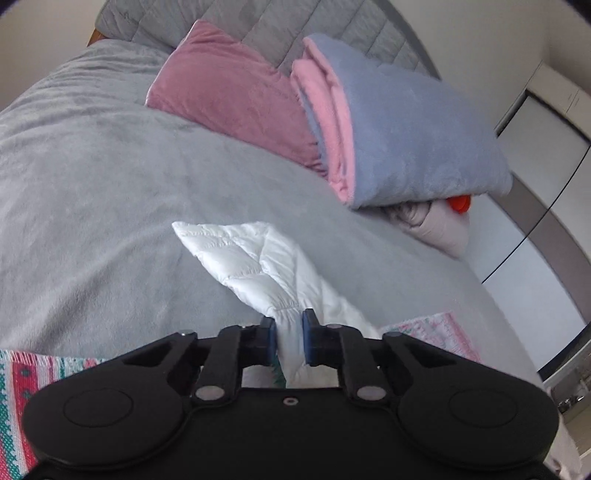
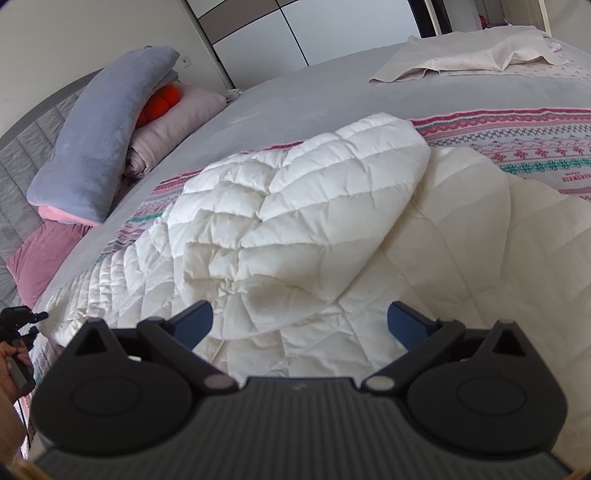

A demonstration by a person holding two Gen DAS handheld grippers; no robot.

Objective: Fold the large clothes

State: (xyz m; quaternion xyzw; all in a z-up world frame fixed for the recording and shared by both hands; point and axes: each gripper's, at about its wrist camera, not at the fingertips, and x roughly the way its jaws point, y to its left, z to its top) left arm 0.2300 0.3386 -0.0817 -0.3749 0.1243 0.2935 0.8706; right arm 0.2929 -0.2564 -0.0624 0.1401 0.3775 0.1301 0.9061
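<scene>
White quilted garment (image 1: 258,258) pinched between left fingers (image 1: 269,334); right fingers (image 2: 192,323) spread above it.

Quilted white jacket (image 2: 295,206) in smooth, faintly shiny cloth. Soft, matt grey fleece on the bedspread (image 1: 92,184). Velvety pink pillow (image 1: 229,96) at its head edge. Knitted patterned blanket (image 2: 517,147). Matt black plastic on the left gripper (image 1: 289,328), bunched cloth between.

The quilted jacket (image 2: 306,206) lies on a patterned blanket (image 2: 517,147) spread across the bed (image 2: 295,99). Behind it, pillows (image 2: 184,107) and a folded blanket (image 2: 99,147) stack against the headboard (image 1: 258,33); a sheet (image 2: 480,55) lies at far right.
</scene>
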